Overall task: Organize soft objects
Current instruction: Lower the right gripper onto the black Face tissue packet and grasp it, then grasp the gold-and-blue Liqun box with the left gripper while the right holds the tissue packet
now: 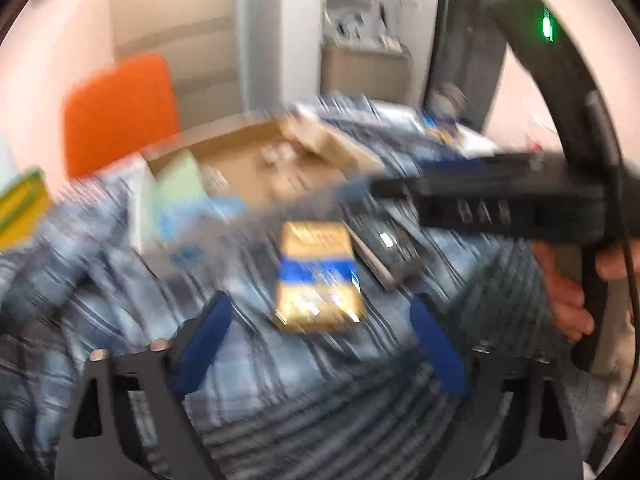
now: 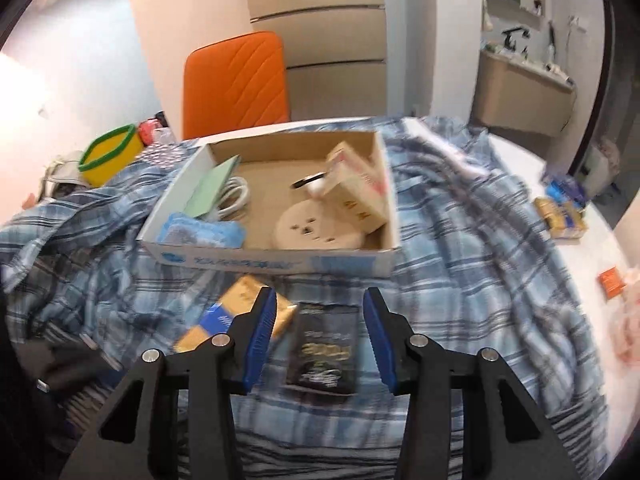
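Your right hand-held gripper (image 2: 320,336) hangs with fingers apart over a black foil packet (image 2: 324,354) on the blue plaid cloth (image 2: 472,248); your left hand-held gripper (image 1: 320,338), also spread, frames a gold-and-blue packet (image 1: 318,276).

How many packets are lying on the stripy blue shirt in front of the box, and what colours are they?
Gold and blue packets: 1, lying on the plaid shirt beside the left blue finger of the right gripper
Black packets: 1, lying between the open fingers
Total: 2 packets in front of the cardboard box
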The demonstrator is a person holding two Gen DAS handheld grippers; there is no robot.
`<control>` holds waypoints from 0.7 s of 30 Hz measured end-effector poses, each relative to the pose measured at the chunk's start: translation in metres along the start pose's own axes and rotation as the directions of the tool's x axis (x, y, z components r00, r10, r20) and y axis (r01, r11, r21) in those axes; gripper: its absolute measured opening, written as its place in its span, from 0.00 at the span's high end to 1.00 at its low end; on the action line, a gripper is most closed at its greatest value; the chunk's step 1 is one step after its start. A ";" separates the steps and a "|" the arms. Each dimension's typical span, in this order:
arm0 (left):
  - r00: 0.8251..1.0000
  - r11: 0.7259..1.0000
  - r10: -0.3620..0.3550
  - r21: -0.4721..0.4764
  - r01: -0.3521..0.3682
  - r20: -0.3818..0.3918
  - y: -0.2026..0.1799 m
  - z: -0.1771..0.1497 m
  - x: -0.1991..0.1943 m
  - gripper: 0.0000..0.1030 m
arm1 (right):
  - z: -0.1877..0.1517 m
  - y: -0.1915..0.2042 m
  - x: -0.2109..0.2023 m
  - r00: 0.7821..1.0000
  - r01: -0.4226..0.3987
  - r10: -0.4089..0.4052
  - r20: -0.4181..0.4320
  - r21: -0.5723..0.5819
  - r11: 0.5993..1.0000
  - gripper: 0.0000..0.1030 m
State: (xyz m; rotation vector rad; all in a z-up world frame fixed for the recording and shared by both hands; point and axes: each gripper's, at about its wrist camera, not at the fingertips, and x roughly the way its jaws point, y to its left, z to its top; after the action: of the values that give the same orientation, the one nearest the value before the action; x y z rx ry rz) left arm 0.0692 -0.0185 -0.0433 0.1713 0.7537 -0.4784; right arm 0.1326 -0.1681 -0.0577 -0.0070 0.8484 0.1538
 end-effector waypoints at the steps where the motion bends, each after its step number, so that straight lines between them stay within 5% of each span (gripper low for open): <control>1: 1.000 1.000 -0.013 -0.004 0.013 0.011 0.002 0.001 -0.002 0.12 | -0.002 -0.003 -0.001 1.000 0.001 -0.001 0.013 0.006 1.000 0.40; 6: 1.000 0.999 0.004 -0.034 -0.005 -0.027 0.013 0.005 0.007 0.12 | -0.011 -0.023 -0.007 0.998 -0.015 0.012 0.067 0.055 0.998 0.40; 12: 0.998 0.998 0.044 0.040 -0.042 -0.053 0.002 0.021 0.013 0.12 | -0.016 -0.030 -0.020 0.983 0.022 -0.034 0.181 0.069 0.997 0.40; 17: 0.990 0.997 0.066 0.046 -0.061 -0.125 0.002 0.029 0.047 0.13 | -0.020 -0.027 -0.019 0.980 0.044 -0.056 0.193 0.065 0.997 0.40; 21: 0.983 0.999 0.012 0.044 -0.004 -0.184 0.000 0.024 0.061 0.19 | -0.020 -0.030 -0.019 0.980 0.037 -0.052 0.192 0.076 0.996 0.40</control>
State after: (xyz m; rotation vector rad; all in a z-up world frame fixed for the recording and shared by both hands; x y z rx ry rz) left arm 0.1220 -0.0477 -0.0685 0.2616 0.9235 -0.4759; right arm 0.1091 -0.2016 -0.0586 0.0560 0.6577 0.0800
